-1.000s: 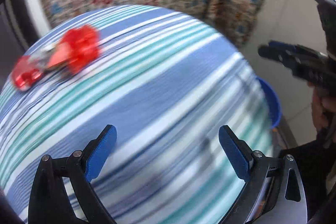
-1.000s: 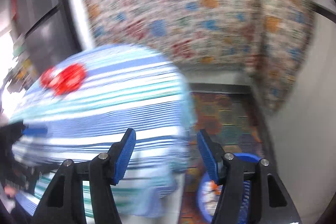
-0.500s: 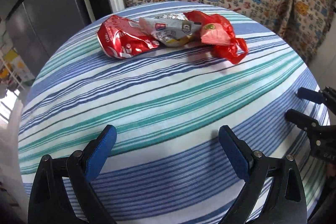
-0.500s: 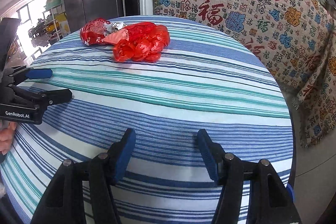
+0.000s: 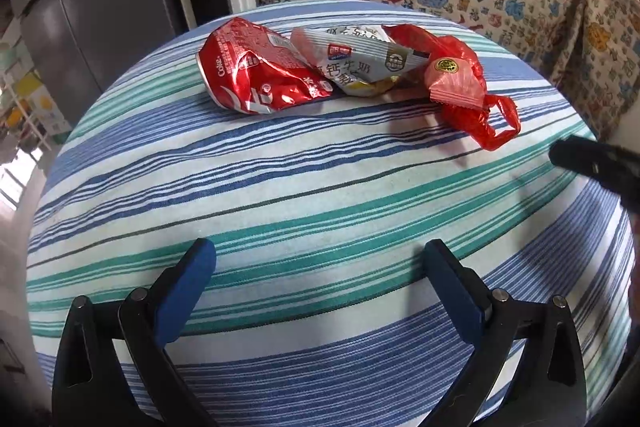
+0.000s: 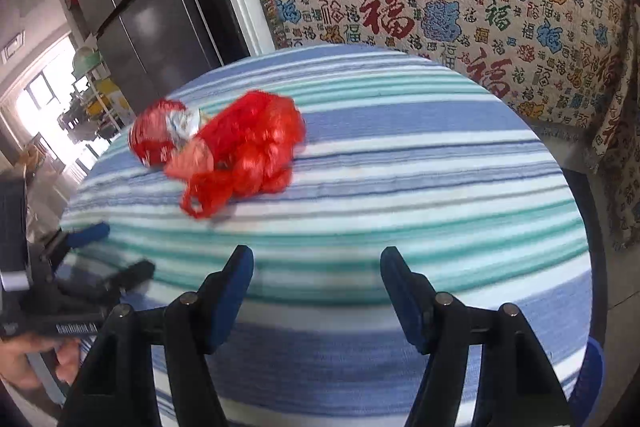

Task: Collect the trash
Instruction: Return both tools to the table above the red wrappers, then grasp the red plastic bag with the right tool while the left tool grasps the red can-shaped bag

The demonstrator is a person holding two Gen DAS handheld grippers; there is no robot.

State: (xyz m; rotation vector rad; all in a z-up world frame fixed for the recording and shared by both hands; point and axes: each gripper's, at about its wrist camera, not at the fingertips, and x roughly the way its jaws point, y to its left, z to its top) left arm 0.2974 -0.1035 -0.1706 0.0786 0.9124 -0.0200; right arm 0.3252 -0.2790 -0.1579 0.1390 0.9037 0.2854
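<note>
Left tongs (image 5: 320, 267) spread wide, nothing between the pads, hovering over bare striped cloth on the near side of the trash pile. Right tongs (image 6: 316, 267) empty too, jaws opening, also short of the pile.

Trash all in one cluster toward the far edge of the round surface (image 5: 280, 195), touching or overlapping:
- crushed red cola can (image 5: 256, 79), left end of the cluster
- silver-grey snack wrapper (image 5: 360, 63), just right of the can, leaning on it
- small pink fan-shaped wrapper (image 5: 456, 83), right of the silver one
- crumpled red plastic bag (image 5: 480, 115), right end, handle loop trailing toward the near side

Same cluster in the right wrist view, bag (image 6: 248, 151) in front, can mostly hidden behind it; blurred there.

Blue bin rim (image 6: 592, 379) just visible below the surface edge, on the right side, well apart from the cluster. Contents not visible.

Progress, as a judgement: nothing picked yet, all four pieces untouched on the cloth. Remaining: close in, grip each piece, carry to bin. Bag nearest the right tongs, can nearest the left.
</note>
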